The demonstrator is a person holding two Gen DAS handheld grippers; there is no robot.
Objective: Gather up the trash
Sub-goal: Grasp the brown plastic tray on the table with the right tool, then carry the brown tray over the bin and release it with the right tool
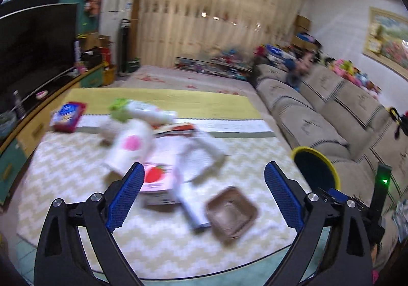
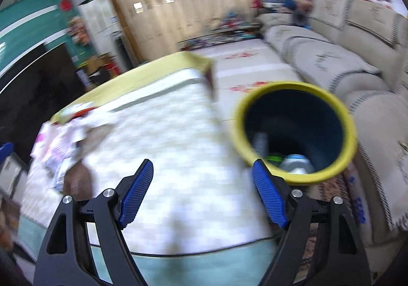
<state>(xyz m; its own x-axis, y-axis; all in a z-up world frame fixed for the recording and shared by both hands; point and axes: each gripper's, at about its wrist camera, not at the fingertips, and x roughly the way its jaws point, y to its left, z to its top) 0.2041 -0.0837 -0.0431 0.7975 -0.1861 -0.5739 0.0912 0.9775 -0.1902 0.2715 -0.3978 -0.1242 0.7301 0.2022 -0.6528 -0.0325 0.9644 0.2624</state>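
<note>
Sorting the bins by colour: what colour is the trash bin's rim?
Yellow, around a dark blue inside; the trash bin shows best in the right wrist view.

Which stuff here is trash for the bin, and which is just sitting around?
For the job:
- yellow-rimmed round bin
- brown square tray
- pink strawberry carton
- white cup with pink spot

Just lying about:
- beige fabric sofa
- black television

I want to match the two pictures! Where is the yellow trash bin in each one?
Left wrist: the yellow trash bin sits right of center, beside the table, partly hidden.
Right wrist: it sits right of center, opening facing the camera.
Shared landmark: the beige sofa behind it.
</note>
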